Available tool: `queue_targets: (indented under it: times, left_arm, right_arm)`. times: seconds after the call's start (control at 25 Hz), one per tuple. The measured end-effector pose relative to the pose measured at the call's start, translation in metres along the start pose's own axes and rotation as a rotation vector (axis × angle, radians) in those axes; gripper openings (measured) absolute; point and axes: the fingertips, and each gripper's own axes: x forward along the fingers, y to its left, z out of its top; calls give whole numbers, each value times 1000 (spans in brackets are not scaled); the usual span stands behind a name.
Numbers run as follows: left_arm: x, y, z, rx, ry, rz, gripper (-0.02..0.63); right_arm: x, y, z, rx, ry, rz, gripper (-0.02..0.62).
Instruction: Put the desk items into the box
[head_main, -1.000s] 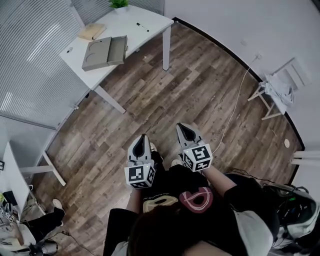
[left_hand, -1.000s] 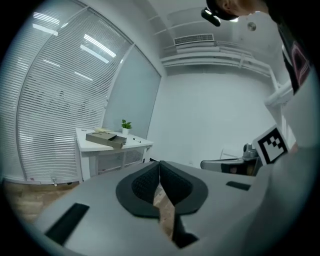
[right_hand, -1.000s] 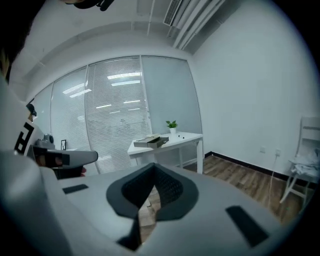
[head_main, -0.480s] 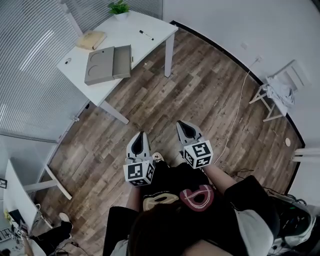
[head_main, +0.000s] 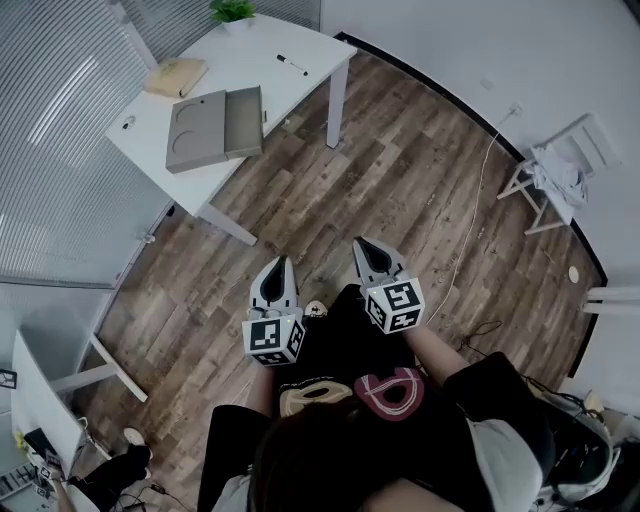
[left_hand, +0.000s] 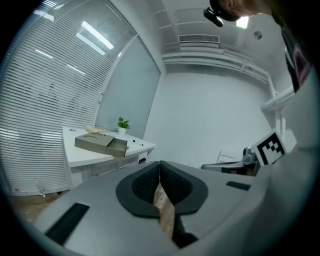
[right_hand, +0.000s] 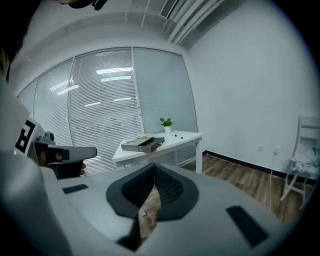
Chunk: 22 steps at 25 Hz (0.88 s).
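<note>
I hold the left gripper (head_main: 279, 264) and the right gripper (head_main: 363, 246) over the wooden floor (head_main: 400, 150), well apart from the white desk (head_main: 310, 45). Both have their jaws pressed together, with nothing between them. The grey box (head_main: 213, 125) lies on the desk, near a pen (head_main: 292, 66), a tan notebook (head_main: 176, 76) and a small potted plant (head_main: 232, 10).
</note>
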Motion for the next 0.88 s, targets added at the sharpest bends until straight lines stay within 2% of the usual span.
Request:
queue_targets:
  times: [0.2, 0.4, 0.88]
  left_arm:
    - [7, 0, -3, 50, 33, 2, 18]
    - [17, 4, -1, 8, 29, 10, 18]
    - [76, 26, 6, 6, 55, 94, 18]
  right_arm:
    - [5, -4, -1, 14, 14, -5, 11]
    - [18, -10, -5, 37, 42, 22, 11]
    - [85, -52, 6, 36, 92, 76, 11]
